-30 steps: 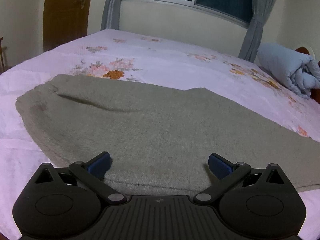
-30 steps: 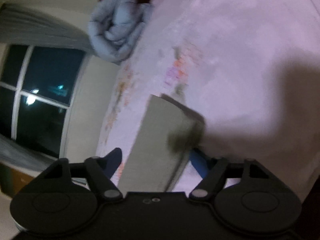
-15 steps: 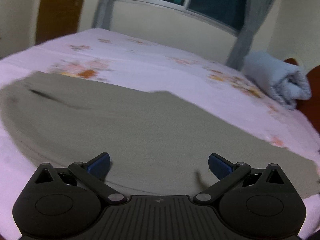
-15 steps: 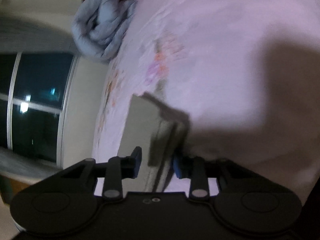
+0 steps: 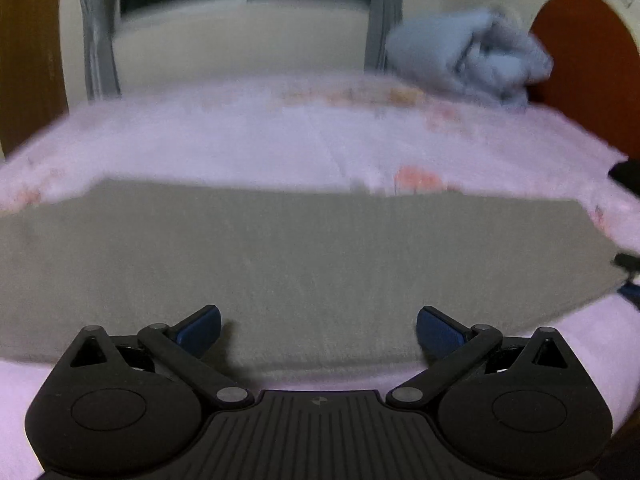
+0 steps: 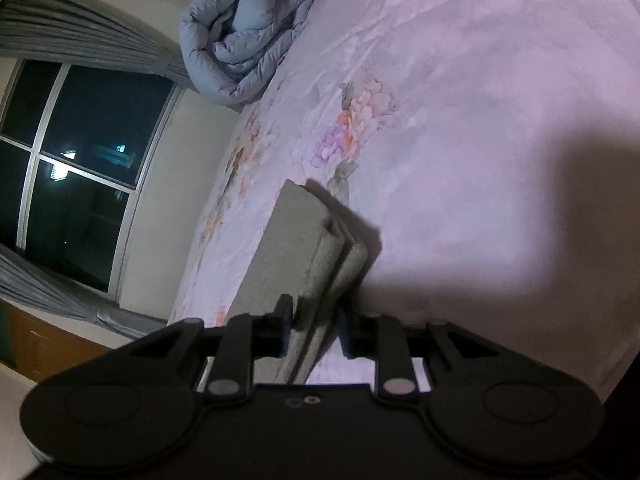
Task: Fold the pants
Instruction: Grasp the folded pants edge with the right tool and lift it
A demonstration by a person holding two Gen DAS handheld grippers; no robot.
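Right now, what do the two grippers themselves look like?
Both match: the left gripper and right gripper have matte black bodies with two round side discs, angled linkage arms with silver pins, and blue-padded jaws. The left shows a ribbed centre panel. No cables or sleeves show.

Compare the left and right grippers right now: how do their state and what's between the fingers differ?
The left gripper has its jaws spread wide; the right gripper has its jaws drawn close, having just been closing. The left one grips nothing and hangs over the flat middle of the pants; the right one is clamped on the layered leg end of the pants. Both have black bodies, blue pads, and work over the pink floral bed sheet.
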